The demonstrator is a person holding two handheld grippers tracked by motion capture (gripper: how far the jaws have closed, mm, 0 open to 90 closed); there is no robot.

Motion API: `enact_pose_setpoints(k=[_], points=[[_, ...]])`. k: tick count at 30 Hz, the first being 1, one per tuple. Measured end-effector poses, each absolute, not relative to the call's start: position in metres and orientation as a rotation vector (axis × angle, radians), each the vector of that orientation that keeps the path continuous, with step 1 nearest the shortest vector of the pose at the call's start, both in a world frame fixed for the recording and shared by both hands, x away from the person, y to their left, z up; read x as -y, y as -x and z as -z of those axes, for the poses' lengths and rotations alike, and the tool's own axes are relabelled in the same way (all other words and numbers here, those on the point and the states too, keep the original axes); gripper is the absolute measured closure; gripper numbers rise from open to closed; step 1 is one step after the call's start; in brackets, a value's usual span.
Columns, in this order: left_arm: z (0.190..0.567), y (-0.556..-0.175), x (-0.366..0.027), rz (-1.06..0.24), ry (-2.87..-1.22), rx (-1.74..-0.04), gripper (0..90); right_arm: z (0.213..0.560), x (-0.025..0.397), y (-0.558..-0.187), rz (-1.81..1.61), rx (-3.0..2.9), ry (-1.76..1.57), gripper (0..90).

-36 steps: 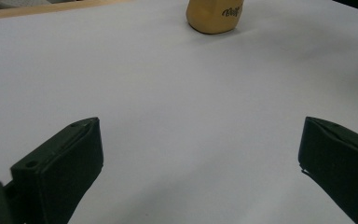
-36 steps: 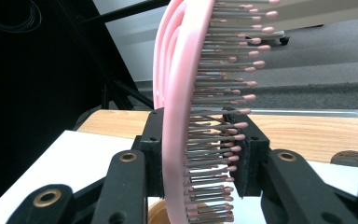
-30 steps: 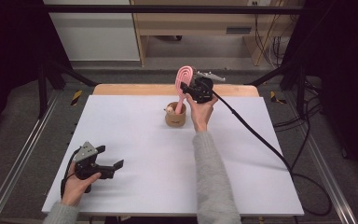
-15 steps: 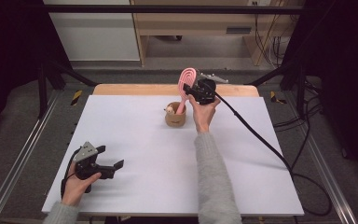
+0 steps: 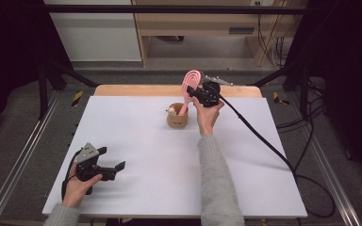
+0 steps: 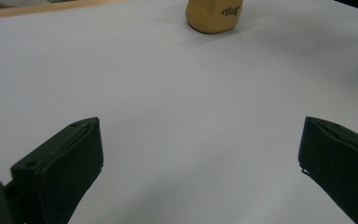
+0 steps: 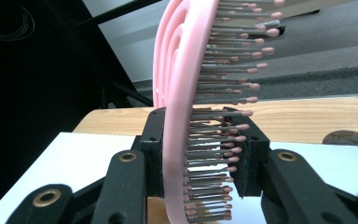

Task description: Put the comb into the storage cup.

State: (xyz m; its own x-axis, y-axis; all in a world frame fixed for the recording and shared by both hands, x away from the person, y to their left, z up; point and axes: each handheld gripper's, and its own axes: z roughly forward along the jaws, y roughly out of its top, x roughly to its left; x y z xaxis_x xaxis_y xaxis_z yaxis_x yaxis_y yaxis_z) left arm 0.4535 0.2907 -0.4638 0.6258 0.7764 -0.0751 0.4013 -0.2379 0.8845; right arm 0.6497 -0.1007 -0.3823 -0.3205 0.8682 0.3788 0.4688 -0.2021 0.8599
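Two black grippers: right gripper clamped on pink oval bristled hairbrush in tan cup, left gripper wide open, empty.

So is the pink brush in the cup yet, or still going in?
Partly. The pink hairbrush has its handle end down in the tan cup, but the right gripper is clamped on its bristle head, so letting go is left. The left gripper rests open on the white table, holding nothing.
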Motion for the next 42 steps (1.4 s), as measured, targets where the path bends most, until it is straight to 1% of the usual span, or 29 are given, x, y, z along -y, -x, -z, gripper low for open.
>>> enact_pose_setpoints(k=[11, 21, 31, 37, 42], points=[[0.464, -0.453, -0.291, -0.474, -1.856, -0.941, 0.0, 0.382, 0.102, -0.650, -1.517, -1.706, -1.563, 62.3], [0.464, -0.453, -0.290, -0.475, -1.859, -0.941, 0.0, 0.381, 0.104, -0.649, -1.459, -1.730, -1.504, 59.9], [0.464, -0.453, -0.290, -0.472, -1.859, -0.941, 0.0, 0.380, 0.106, -0.645, -1.402, -1.784, -1.458, 53.3], [0.464, -0.454, -0.290, -0.471, -1.858, -0.941, 0.0, 0.382, 0.111, -0.645, -1.413, -1.794, -1.459, 52.5], [0.465, -0.454, -0.290, -0.470, -1.858, -0.944, 0.0, 0.383, 0.116, -0.642, -1.411, -1.800, -1.445, 49.0]])
